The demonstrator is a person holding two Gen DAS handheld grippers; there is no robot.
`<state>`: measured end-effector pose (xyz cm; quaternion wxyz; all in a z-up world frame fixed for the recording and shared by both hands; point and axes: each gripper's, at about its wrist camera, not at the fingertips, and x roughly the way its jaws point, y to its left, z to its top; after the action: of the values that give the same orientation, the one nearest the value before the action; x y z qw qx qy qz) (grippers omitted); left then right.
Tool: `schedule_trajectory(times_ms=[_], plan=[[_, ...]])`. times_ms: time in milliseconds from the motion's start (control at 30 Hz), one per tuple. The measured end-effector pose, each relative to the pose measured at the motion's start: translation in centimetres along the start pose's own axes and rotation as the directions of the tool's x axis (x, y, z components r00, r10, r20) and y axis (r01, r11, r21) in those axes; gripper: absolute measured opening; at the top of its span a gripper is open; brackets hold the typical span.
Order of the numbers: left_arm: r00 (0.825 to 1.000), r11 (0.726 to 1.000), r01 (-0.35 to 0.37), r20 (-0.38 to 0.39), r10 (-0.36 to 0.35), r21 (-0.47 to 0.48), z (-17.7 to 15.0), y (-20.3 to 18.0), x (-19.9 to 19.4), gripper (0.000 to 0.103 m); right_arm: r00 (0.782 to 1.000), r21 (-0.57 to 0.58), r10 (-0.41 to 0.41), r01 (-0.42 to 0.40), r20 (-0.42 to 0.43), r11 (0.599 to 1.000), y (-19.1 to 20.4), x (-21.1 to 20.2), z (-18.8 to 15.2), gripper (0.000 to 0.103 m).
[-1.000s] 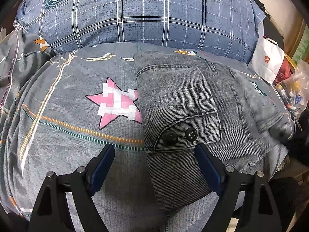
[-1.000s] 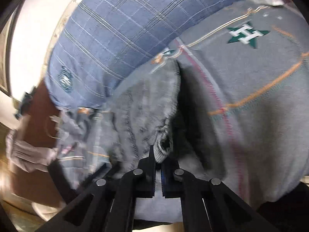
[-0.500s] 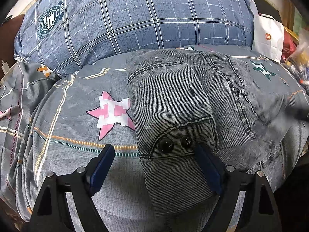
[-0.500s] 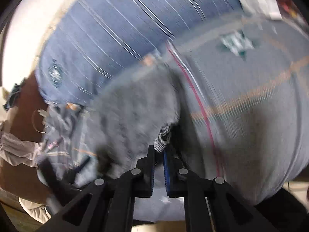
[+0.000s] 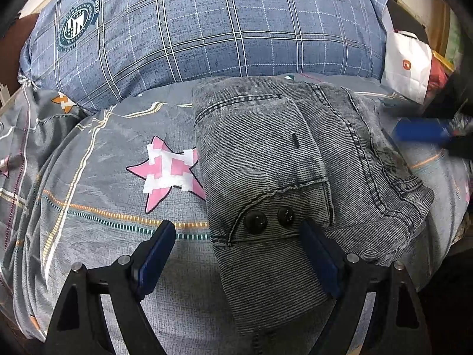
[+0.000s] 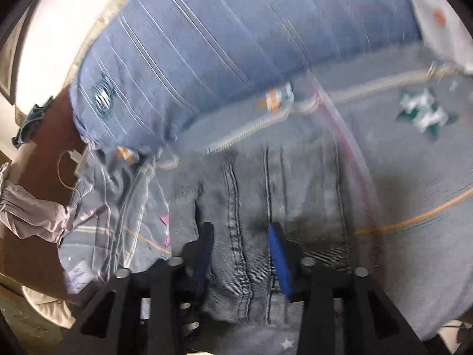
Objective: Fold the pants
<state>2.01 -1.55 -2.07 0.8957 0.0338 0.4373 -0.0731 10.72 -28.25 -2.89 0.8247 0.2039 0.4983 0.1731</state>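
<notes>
The grey denim pants [image 5: 275,159] lie folded in a compact bundle on the bed, the waistband with two black buttons [image 5: 267,217] facing my left gripper. My left gripper [image 5: 236,236] is open and empty, its blue pads straddling the near end of the bundle from just above. In the right wrist view the pants [image 6: 295,204] lie flat under my right gripper [image 6: 241,238], which is open and holds nothing. The right gripper also shows blurred in the left wrist view [image 5: 425,130], beyond the pants' right edge.
The bed carries a grey patterned sheet [image 5: 88,201] with a pink star [image 5: 168,174]. A big blue plaid pillow [image 5: 207,26] lies behind the pants. A white paper bag [image 5: 408,65] and clutter stand at the right. The bed's edge drops off at the right.
My right gripper was shut on a corner of the pants; it has opened and let go. The cloth has dropped flat onto the bundle. My left gripper stayed open and drew back slightly.
</notes>
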Motion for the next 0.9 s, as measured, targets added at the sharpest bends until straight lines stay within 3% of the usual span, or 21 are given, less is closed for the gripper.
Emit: schedule_trajectory(times_ms=[33,100,133,200,267,300,333,400,433,500,533,567,600,633,733,800,900], plan=[[1.0,1.0,0.026,-0.01,-0.026,-0.017,0.2,0.3,-0.2,0.085,0.997,0.013,-0.064,0.065,-0.049,0.998,-1.3,2.0,-0.6,0.046],[0.995,0.995,0.093,-0.015,-0.094,-0.044,0.8,1.1,-1.2,0.085,1.0,0.062,0.028,-0.029,0.009,0.998,-3.7,2.6,-2.0,0.044],[0.995,0.993,0.1,0.033,-0.098,-0.063,1.0,1.7,-2.2,0.085,0.999,0.06,0.036,-0.036,-0.001,0.998,-3.6,2.1,-2.0,0.044],[0.993,0.995,0.062,0.109,-0.053,-0.078,1.4,2.3,-3.5,0.085,0.998,0.031,-0.026,0.028,-0.054,0.999,-2.7,1.6,-1.4,0.046],[0.997,0.998,0.046,0.064,-0.043,-0.046,1.1,2.1,-2.2,0.085,0.993,-0.042,-0.116,0.114,-0.035,0.993,-0.2,0.2,0.3,0.047],[0.999,0.999,0.05,-0.01,-0.05,-0.018,0.5,1.6,-0.6,0.085,0.994,-0.068,-0.113,0.112,-0.01,0.991,0.9,-0.3,1.0,0.048],[0.998,0.998,0.056,-0.025,-0.056,-0.008,-0.2,1.2,0.3,0.086,0.995,-0.111,-0.102,0.104,0.023,0.988,2.6,-0.8,2.0,0.05],[0.999,0.999,0.04,0.026,-0.04,0.011,-0.6,1.0,-0.1,0.086,0.992,-0.256,-0.1,0.117,0.078,0.96,7.0,-0.8,4.2,0.072],[0.999,0.999,0.036,0.03,-0.037,0.026,-0.6,0.8,-0.3,0.086,0.989,-0.307,-0.112,0.136,0.094,0.942,8.1,-0.4,4.7,0.078],[0.999,0.999,0.036,0.029,-0.037,0.033,-0.5,0.8,-0.2,0.086,0.966,-0.429,-0.218,0.259,0.143,0.866,9.8,2.3,5.5,0.082],[0.999,0.999,0.039,0.028,-0.04,0.024,-0.6,0.8,-0.2,0.086,0.941,-0.447,-0.311,0.336,0.131,0.829,9.0,4.5,5.7,0.082],[0.999,0.999,0.045,0.03,-0.046,0.02,-0.6,0.8,-0.2,0.086,0.916,-0.426,-0.399,0.375,0.034,0.824,6.6,7.6,5.6,0.082],[0.998,0.999,0.047,0.033,-0.048,0.025,-0.7,0.8,-0.3,0.086,0.917,-0.38,-0.396,0.351,-0.046,0.856,4.4,9.2,5.2,0.084],[0.998,0.998,0.052,0.042,-0.053,0.027,-0.7,0.9,-0.3,0.086,0.948,-0.325,-0.319,0.301,-0.002,0.897,3.1,8.3,4.9,0.085],[0.99,0.992,0.123,0.08,-0.12,-0.024,-0.8,1.9,-1.4,0.085,0.919,-0.363,-0.393,0.36,-0.019,0.859,4.9,7.6,5.4,0.086],[0.972,0.978,0.199,0.144,-0.188,-0.068,-0.6,3.1,-2.8,0.085,0.907,-0.407,-0.422,0.387,0.005,0.827,7.1,7.0,5.7,0.086],[0.964,0.976,0.202,0.193,-0.184,-0.078,-0.3,4.0,-3.5,0.085,0.935,-0.495,-0.345,0.338,0.08,0.801,12.5,6.1,6.7,0.086]])
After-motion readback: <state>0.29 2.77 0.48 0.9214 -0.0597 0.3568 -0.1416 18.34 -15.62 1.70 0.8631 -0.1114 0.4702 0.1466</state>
